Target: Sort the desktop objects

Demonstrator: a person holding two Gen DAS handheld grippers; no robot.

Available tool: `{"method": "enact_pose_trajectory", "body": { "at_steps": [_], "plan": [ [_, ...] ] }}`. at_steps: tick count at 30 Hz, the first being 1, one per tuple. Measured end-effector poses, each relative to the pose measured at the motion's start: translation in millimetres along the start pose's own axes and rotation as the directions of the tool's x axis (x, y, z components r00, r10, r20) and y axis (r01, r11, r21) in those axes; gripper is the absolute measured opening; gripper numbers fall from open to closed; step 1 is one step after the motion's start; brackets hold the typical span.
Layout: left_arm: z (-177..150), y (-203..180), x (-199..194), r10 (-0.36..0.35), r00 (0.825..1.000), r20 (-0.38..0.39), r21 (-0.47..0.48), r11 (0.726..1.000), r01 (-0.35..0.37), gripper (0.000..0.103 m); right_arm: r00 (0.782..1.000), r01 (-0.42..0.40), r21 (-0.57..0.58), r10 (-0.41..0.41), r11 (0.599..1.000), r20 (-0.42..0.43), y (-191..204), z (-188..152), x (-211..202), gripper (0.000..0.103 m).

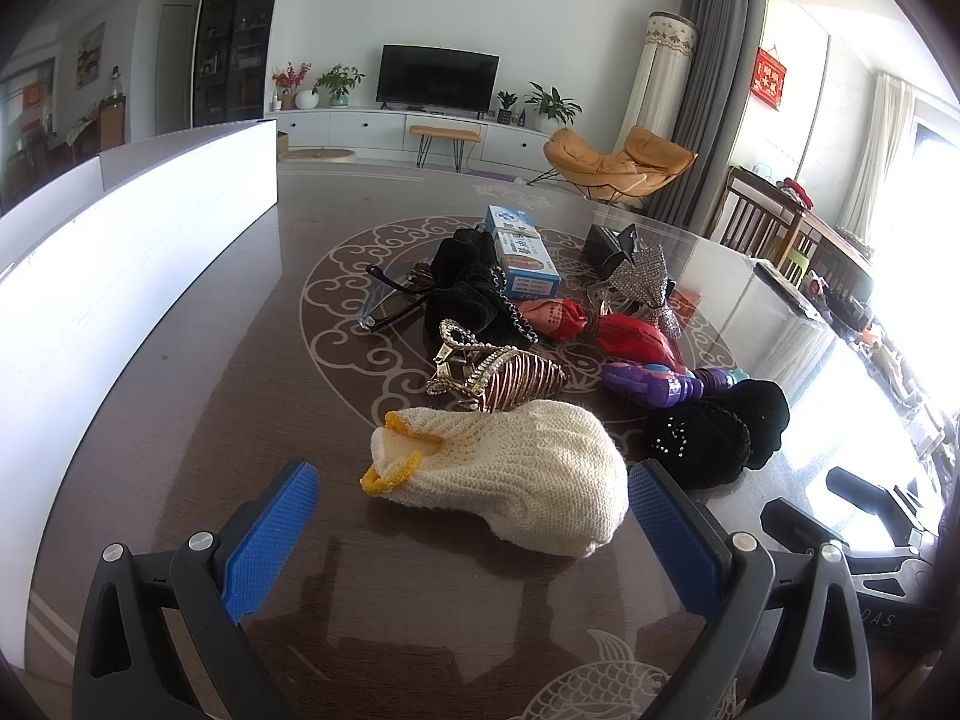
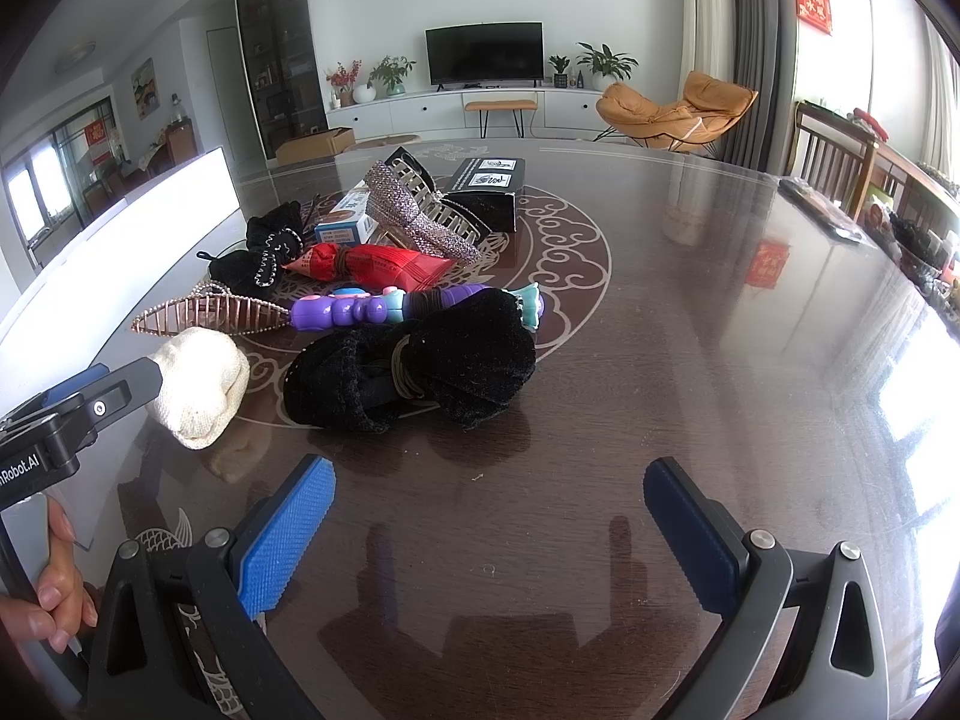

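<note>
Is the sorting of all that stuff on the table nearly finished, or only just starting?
Just starting, it seems. Nothing looks sorted: the gold hair claw, purple toy, red packets and black bow lie in one heap. The left gripper is open around the cream knitted pouch, not yet closed. The right gripper is open and empty.

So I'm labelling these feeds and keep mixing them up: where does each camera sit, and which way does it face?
Left wrist: on the left gripper, low over the dark patterned table, facing the cream knitted pouch between its open blue pads; the right gripper shows at the right edge.
Right wrist: on the right gripper, facing the black velvet bow across bare table; the left gripper and the person's fingers show at left.
Shared: pouch, bow, gold metal claw clip, purple plastic toy.
</note>
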State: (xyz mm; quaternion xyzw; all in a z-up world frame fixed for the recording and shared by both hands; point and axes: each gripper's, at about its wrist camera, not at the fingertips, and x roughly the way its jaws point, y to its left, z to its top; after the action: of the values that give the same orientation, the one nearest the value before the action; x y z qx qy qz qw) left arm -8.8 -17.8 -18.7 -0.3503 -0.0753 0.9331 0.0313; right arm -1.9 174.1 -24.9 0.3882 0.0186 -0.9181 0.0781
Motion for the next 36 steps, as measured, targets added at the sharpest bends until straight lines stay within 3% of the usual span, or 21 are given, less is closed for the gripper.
{"method": "enact_pose_trajectory", "body": {
  "at_steps": [18,24,28,31,36],
  "plan": [
    [0,0,2,0.0,1.0,-0.01,-0.003,1.0,0.0,0.103,1.0,-0.002,0.01,0.002,1.0,-0.003,-2,1,1,0.103],
    [-1,5,1,-0.012,0.999,-0.031,-0.055,0.998,0.01,0.103,1.0,-0.007,0.004,0.007,1.0,-0.017,-2,3,4,0.103],
    [-6,-1,5,-0.001,0.993,-0.115,0.02,1.0,0.004,0.103,1.0,-0.011,0.009,0.011,1.0,-0.018,-1,2,4,0.103],
    [-3,-9,5,0.021,0.991,-0.131,0.074,0.997,-0.011,0.103,1.0,-0.008,0.005,0.008,1.0,-0.021,-2,2,4,0.103],
    [26,-25,13,0.052,0.993,-0.105,-0.01,0.999,-0.053,0.103,1.0,-0.008,0.007,0.008,1.0,-0.02,-2,2,5,0.103]
  ]
}}
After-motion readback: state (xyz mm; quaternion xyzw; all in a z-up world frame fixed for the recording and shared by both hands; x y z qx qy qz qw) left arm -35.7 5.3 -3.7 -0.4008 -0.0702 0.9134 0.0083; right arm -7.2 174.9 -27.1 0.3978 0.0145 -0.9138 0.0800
